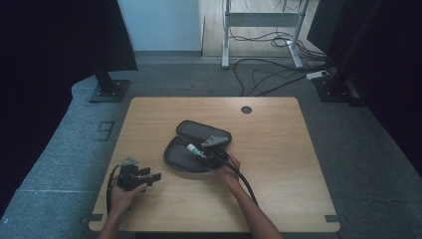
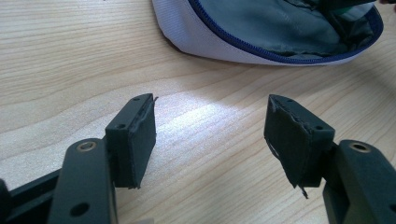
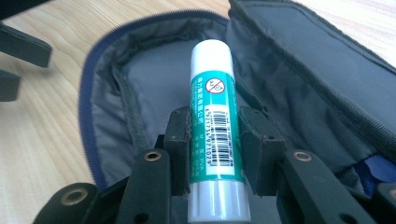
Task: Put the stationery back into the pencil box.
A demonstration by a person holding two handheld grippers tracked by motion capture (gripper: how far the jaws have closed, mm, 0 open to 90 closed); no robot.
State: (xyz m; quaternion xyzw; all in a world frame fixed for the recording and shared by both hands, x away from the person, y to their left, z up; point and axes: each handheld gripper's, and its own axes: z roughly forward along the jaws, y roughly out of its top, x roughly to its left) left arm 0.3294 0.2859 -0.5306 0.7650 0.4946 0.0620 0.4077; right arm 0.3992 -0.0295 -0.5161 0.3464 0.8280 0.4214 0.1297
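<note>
Nearest to the person, at abt 7 o'clock on the tabletop (image 1: 278, 164), the left gripper (image 1: 153, 176) rests low in the left hand (image 1: 124, 191), its jaws wide apart w/ nothing between them; in the left gripper view there is bare wood between the two pads, and the rim of the pencil case (image 2: 261, 42) lies a bit further on, at 1 o'clock. A little further, near the tabletop centre, the right gripper (image 3: 214, 135) is clamped on a glue stick (image 3: 215, 126): the jaws press on both sides of the green label, around the lower half of the tube, and the white cap end sticks out ahead at 12 o'clock, over the grey lining of the open case. The stick hangs just above the open half, not yet lying in it, as far as I can tell. To do this step well, I think the right hand should lower the stick until it lies along the lining, inside the zip line, and release only then, so it does not roll out. The raised flap at 2 o'clock is near, so keep the cap away from it.
</note>
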